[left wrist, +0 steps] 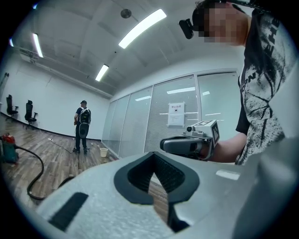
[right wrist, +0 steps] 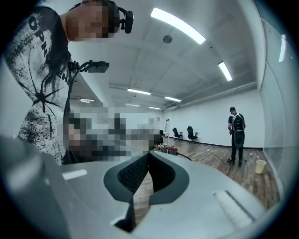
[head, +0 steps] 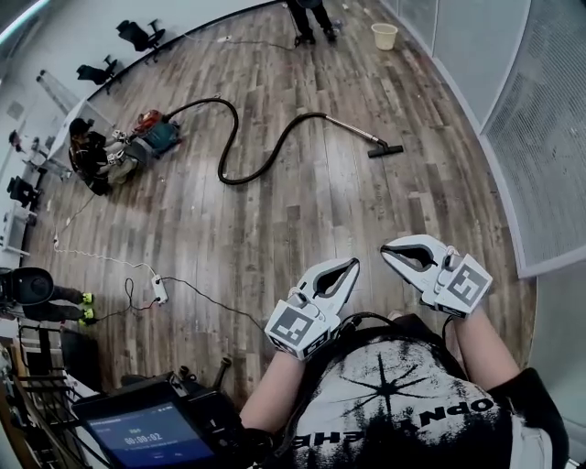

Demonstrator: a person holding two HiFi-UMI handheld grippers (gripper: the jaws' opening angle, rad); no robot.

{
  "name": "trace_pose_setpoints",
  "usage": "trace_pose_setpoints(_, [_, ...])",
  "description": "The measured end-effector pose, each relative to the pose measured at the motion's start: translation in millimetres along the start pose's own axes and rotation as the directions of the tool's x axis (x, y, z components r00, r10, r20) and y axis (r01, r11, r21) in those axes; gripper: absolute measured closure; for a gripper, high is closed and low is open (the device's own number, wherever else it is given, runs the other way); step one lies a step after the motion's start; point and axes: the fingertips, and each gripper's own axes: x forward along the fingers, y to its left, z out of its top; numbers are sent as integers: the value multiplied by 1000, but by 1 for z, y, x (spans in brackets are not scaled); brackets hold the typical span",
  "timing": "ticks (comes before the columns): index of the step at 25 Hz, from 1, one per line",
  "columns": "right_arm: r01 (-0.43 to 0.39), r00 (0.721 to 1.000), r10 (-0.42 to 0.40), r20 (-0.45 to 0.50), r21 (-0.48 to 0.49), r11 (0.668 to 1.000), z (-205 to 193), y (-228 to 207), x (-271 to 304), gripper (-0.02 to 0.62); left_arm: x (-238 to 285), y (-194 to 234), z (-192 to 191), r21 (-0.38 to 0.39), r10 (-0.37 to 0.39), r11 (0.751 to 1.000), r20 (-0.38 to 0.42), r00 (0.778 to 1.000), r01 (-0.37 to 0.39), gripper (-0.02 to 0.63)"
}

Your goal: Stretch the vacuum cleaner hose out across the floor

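Both your tools are pressed together, nothing between them: left gripper point(head: 351, 266) and right gripper point(head: 389, 252) sit level before your chest, tips near each other but apart. The vacuum cleaner hose point(head: 240, 169) lies well ahead on the wood floor point(head: 302, 220), looping from the canister point(head: 156, 136) to the nozzle point(head: 385, 149). In the left gripper view only one curve of hose shows; the gripper's body cuts off the rest. The clutter beside the canister is too small to make out.

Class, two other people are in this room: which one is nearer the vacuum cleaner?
The person crouched on the floor, right beside the vacuum cleaner; the standing person is far off, near the bucket.
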Motion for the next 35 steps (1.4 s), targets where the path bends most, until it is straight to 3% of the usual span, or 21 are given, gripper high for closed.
trace_pose_setpoints(6, [14,1000,-13,-26,24,1000,0,-50,-62,588,78,-22,18,19,-19,1000,2,1000,19,604])
trace_pose_setpoints(11, [3,1000,-3,6,-4,1000,-10,-82,-110,588,136,-41,22,15,-32,999,-2,999,32,604])
trace_pose_setpoints(15, [-13,999,14,31,-10,1000,-23,-98,-139,588,166,-52,24,19,-24,1000,-1,1000,24,604])
trace_pose_setpoints(19, [4,1000,-5,21,58,998,-28,-113,-157,588,188,-60,18,9,-33,999,-34,999,34,604])
trace_pose_setpoints(21, [9,999,-11,45,30,1000,-34,-119,-163,588,198,-62,15,10,-47,999,-49,998,47,604])
trace_pose_setpoints(26, [58,997,-61,57,54,997,-52,-134,-174,588,218,-58,5,-2,-87,996,-59,994,87,604])
trace_pose_setpoints(30, [120,992,-123,26,109,987,-61,-147,-181,588,232,-55,-2,49,-123,991,-85,989,127,604])
trace_pose_setpoints(35, [187,982,-190,5,129,974,-72,-170,-168,588,245,-26,-2,43,-167,984,-77,983,171,604])
